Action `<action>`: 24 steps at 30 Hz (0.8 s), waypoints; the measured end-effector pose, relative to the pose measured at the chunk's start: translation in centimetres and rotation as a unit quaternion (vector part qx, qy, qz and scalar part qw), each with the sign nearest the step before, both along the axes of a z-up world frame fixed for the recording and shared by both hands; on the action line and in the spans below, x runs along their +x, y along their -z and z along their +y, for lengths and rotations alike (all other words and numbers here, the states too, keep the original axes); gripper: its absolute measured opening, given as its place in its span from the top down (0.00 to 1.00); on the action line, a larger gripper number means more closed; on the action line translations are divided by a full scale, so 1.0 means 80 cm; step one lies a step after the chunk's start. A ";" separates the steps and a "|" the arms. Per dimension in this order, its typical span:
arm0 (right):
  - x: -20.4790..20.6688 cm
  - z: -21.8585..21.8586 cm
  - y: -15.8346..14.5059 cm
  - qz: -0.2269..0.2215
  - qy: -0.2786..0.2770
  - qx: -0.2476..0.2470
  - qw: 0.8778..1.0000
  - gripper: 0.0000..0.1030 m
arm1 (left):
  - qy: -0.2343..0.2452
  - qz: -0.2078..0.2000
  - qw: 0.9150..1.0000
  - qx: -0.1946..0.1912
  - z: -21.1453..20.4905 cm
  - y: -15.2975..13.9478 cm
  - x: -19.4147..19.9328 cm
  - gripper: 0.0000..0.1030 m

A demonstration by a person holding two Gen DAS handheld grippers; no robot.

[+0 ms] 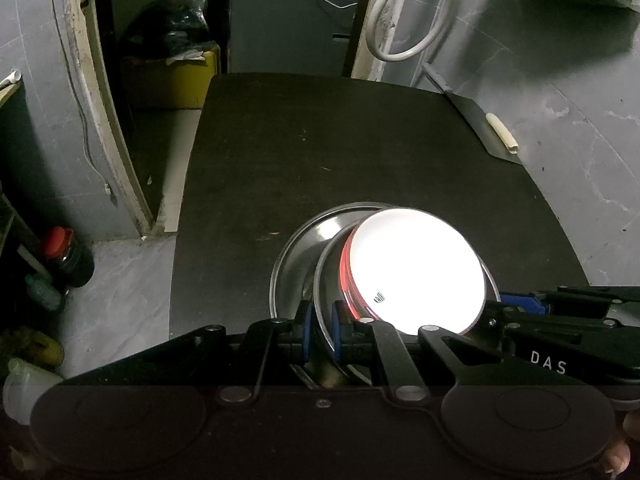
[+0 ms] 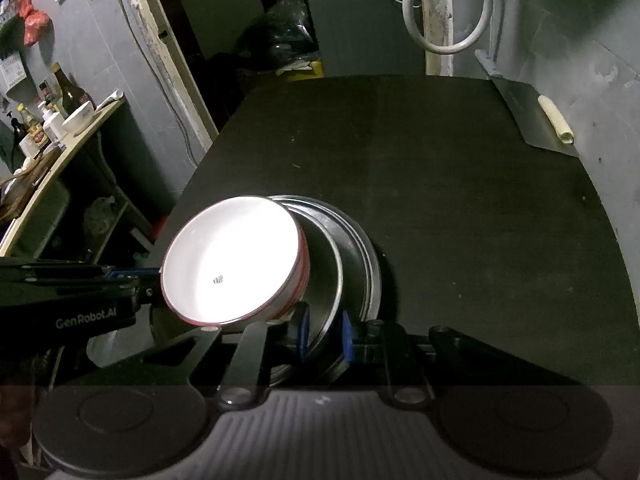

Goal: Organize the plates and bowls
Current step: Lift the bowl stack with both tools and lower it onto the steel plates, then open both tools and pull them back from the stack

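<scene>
A white bowl (image 1: 416,268) with a red outside sits tilted in a steel plate (image 1: 320,264), which rests on a wider steel plate (image 1: 290,256) on the black table (image 1: 320,140). My left gripper (image 1: 320,334) is shut on the near rim of the upper steel plate, with the rim between its blue pads. In the right wrist view the white bowl (image 2: 232,256) lies left of the stacked steel plates (image 2: 356,260). My right gripper (image 2: 325,334) is shut on a steel plate rim there. Each gripper shows at the edge of the other view, the right gripper (image 1: 520,306) and the left gripper (image 2: 148,280).
A cleaver (image 1: 480,120) with a pale roll on it lies at the table's far right edge by the wall. A white hose (image 1: 404,12) hangs behind. Bottles (image 1: 68,256) stand on the floor at left. A shelf (image 2: 68,136) with bottles and a bowl is further left.
</scene>
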State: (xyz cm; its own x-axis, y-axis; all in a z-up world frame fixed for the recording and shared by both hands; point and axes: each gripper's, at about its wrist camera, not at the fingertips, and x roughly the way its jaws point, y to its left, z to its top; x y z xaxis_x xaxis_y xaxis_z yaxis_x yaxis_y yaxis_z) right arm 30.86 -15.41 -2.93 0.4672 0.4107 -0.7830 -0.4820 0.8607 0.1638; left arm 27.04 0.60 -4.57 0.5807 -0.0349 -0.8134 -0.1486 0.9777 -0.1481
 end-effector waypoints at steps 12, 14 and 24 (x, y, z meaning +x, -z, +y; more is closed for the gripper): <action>-0.007 -0.012 -0.002 -0.012 0.025 -0.005 1.000 0.59 | -0.016 -0.011 1.000 0.015 0.004 -0.004 -0.008 0.67; -0.008 -0.016 -0.003 -0.015 0.030 -0.004 0.999 0.54 | -0.018 -0.015 1.000 0.019 0.005 -0.006 -0.010 0.60; -0.041 -0.033 -0.015 -0.033 0.050 0.008 0.998 0.23 | -0.037 -0.051 0.997 0.046 0.005 -0.028 -0.046 0.12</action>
State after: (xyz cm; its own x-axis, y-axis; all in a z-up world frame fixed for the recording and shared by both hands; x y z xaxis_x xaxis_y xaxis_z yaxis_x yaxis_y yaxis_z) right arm 27.57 -18.05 -1.72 0.5569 0.3720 -0.7426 -0.4042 0.9025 0.1490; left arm 23.38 0.99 -2.35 0.6591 0.0843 -0.7473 -0.2103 0.9747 -0.0755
